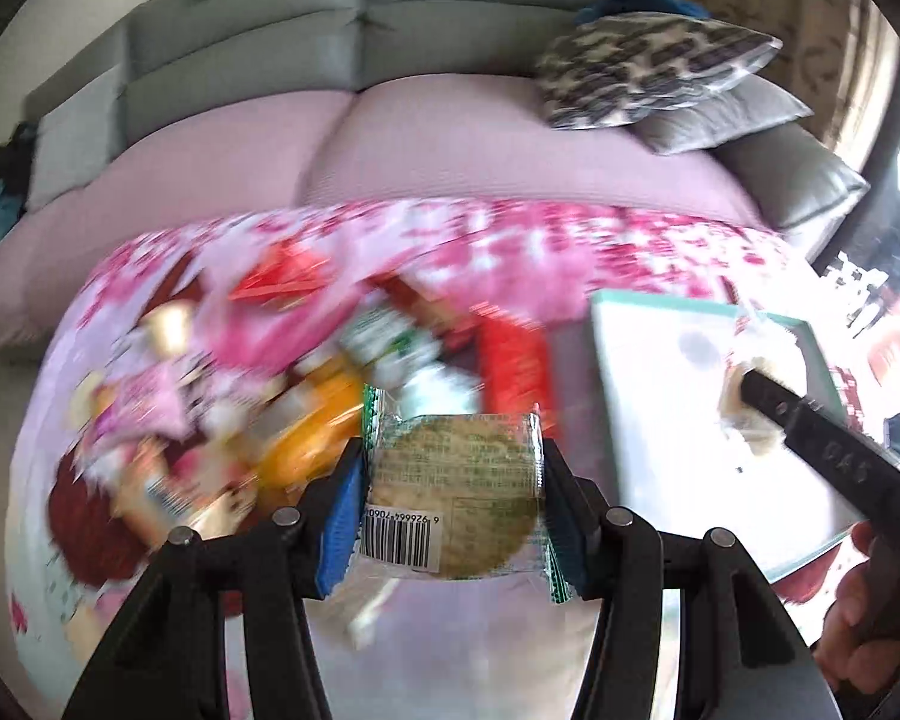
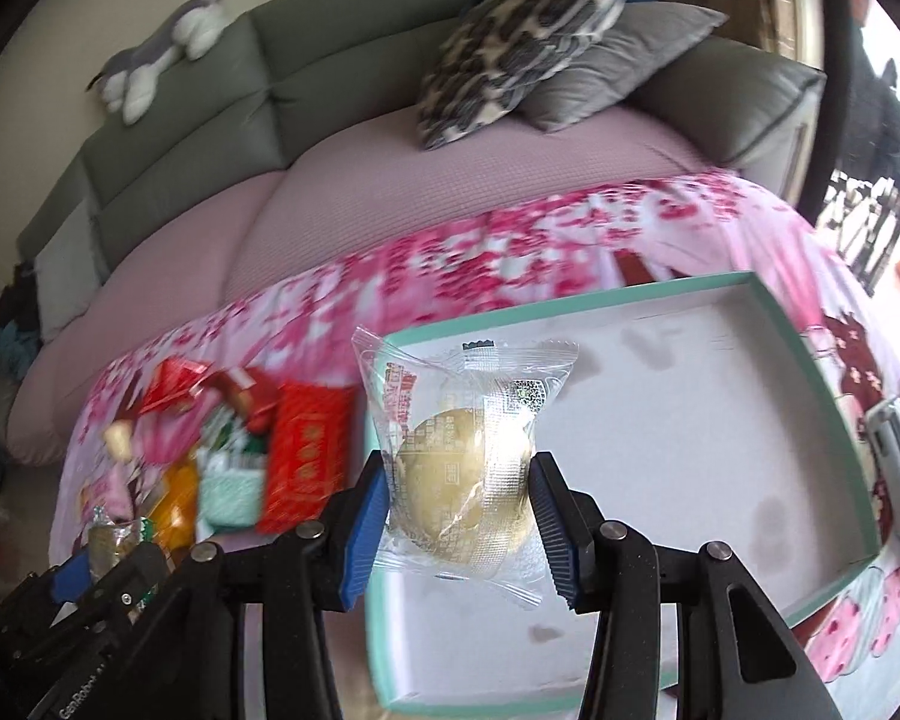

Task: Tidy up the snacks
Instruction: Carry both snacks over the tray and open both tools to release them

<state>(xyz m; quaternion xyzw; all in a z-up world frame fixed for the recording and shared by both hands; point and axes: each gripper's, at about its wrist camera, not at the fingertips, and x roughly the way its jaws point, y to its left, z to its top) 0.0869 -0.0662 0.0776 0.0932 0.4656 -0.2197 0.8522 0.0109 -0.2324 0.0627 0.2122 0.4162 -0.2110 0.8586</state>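
My left gripper (image 1: 453, 516) is shut on a green-edged round cracker packet (image 1: 456, 498) with a barcode, held above the pile of snacks (image 1: 306, 396). My right gripper (image 2: 459, 516) is shut on a clear-wrapped round golden pastry (image 2: 462, 480), held over the left part of the teal-rimmed white box (image 2: 780, 324). The box holds nothing else that I can see. In the left wrist view the box (image 1: 660, 396) lies to the right, with the right gripper's arm (image 1: 822, 438) over it. The left gripper (image 2: 114, 552) shows at the lower left of the right wrist view.
A pink floral cloth (image 2: 510, 252) covers the table. Red packets (image 2: 306, 450), an orange packet (image 2: 177, 498) and a green-white packet (image 2: 231, 480) lie left of the box. A sofa (image 2: 390, 180) with cushions (image 2: 522, 30) and a plush toy (image 2: 162, 42) stands behind.
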